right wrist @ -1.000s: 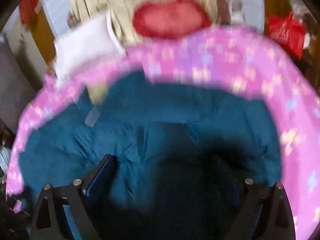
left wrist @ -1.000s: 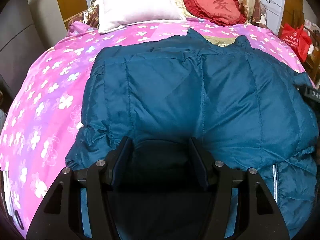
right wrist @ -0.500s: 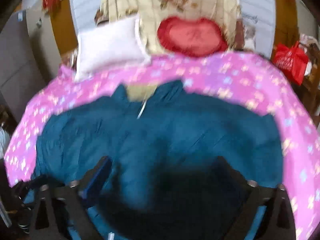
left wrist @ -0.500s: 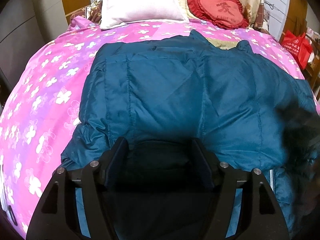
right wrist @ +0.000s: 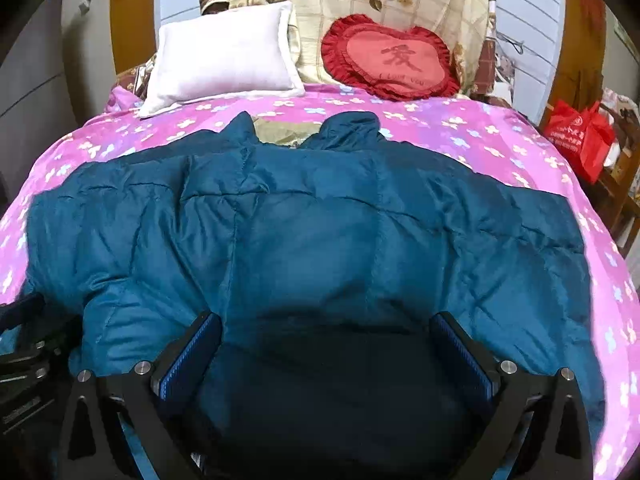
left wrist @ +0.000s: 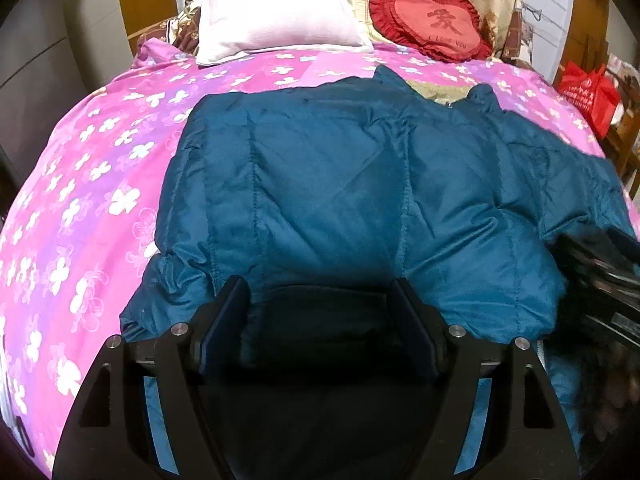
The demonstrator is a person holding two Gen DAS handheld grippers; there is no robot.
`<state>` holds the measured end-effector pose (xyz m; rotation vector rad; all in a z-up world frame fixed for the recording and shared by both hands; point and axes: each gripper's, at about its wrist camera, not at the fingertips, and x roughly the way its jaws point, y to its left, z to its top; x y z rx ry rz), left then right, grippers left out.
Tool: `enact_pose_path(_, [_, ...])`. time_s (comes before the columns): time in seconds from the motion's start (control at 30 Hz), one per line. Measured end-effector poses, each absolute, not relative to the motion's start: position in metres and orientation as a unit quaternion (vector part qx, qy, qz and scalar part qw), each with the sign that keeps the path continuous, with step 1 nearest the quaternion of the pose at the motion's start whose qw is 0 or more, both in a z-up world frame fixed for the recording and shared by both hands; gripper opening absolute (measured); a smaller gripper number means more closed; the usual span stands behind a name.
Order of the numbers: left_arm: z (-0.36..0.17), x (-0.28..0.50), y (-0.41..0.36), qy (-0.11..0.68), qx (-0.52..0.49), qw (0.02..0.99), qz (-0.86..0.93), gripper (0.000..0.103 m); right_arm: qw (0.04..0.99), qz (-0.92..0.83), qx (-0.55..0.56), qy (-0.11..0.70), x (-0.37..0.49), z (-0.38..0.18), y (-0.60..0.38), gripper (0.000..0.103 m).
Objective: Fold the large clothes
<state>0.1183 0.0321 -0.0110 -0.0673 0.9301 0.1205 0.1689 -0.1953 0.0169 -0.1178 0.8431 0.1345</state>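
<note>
puffy quilted teal jacket (right wrist: 320,232), floral pink bedspread (right wrist: 500,140), ruffled heart cushion (right wrist: 392,58)

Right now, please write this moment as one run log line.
stage: before next fold | jacket: spread on bed | left gripper: jaws just opening, nothing gripped | right gripper: jaws wide open

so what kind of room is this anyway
Most likely a bedroom at home: a bed with a pink flowered cover, a white pillow and a red heart cushion at its head, and a teal padded jacket spread on it.
</note>
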Motion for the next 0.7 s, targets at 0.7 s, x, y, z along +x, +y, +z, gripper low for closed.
enact_pose_path(0.7, [-0.028,-0.003,0.019,0.432,-0.002,0.902,0.007,0.083,0.886,0.061,-0.006,0.459,-0.015,-0.014,-0.314,0.103])
